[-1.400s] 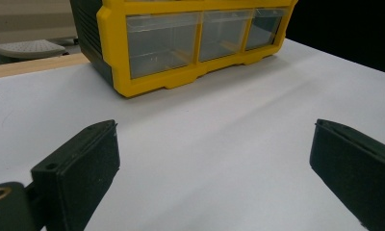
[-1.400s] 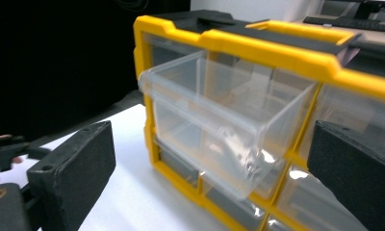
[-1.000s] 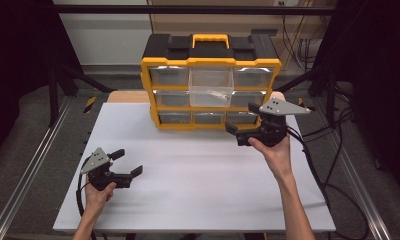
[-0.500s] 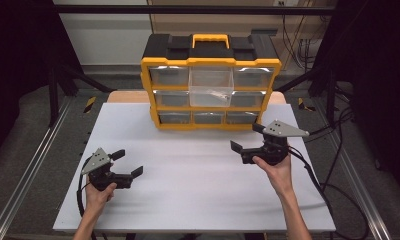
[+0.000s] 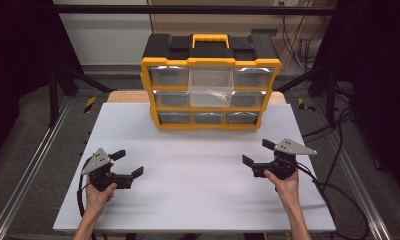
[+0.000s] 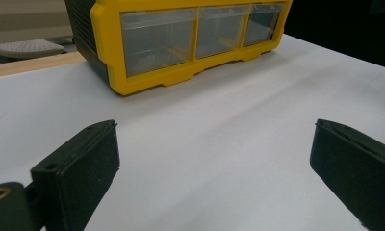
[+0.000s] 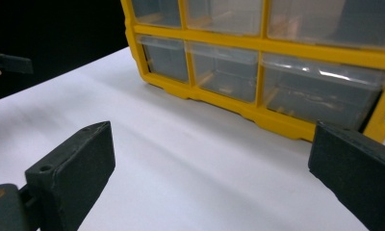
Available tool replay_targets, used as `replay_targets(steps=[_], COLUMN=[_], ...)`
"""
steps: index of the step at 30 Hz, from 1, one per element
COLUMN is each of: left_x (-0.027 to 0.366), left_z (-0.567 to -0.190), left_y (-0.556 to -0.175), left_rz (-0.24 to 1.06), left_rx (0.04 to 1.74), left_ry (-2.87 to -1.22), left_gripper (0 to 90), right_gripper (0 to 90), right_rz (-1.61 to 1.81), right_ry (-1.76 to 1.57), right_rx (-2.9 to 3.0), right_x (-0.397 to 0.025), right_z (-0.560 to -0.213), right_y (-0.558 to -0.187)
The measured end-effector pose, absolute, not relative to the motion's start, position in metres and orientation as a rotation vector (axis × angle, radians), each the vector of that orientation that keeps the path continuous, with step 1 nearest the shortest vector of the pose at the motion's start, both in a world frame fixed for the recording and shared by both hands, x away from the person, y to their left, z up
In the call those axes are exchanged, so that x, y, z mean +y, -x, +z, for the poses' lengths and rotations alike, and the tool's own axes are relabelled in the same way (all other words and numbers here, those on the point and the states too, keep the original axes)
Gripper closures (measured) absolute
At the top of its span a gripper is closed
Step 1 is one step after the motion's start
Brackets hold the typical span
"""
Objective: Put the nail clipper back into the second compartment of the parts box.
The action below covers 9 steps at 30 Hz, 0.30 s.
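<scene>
A yellow and black drawer organiser (image 5: 210, 80) with clear drawers stands at the back of the white table (image 5: 198, 185); its top middle drawer (image 5: 211, 84) sticks out a little. Its bottom row of drawers (image 6: 190, 36) faces the left gripper view, and the same cabinet (image 7: 263, 72) stands close ahead in the right gripper view. My left gripper (image 5: 128, 163) rests low at the front left, open and holding nothing. My right gripper (image 5: 258, 152) hovers at the front right, open and holding nothing. Both sets of jaws stand wide apart over bare table.
Cables (image 5: 333, 135) trail off the table's right side. Metal frame rails (image 5: 33, 160) run along both sides. A wooden board edge (image 5: 128, 96) shows behind the table. The left hand's gripper (image 7: 5, 65) shows far off in the right gripper view.
My right gripper has drawn back from the organiser's lower right drawers toward the front right of the table. The left gripper has stayed in place.
</scene>
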<state>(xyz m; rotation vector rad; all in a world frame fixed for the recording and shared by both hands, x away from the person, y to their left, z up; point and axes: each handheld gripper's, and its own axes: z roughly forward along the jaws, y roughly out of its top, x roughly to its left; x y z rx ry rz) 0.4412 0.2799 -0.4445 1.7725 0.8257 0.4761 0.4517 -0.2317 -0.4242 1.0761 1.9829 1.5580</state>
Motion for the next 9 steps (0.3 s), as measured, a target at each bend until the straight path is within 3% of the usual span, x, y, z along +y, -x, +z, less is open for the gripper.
replay_targets(steps=[9], left_x=[0.279], left_z=[-0.445], left_y=[-0.442], left_rz=[0.478], left_rx=[0.827], left_ry=[-1.776], left_gripper=[3.4], right_gripper=[2.3], right_rz=[1.544], right_ry=[-1.101], right_rx=[1.99], right_x=[-0.244], right_z=[-0.44], right_y=[-0.448])
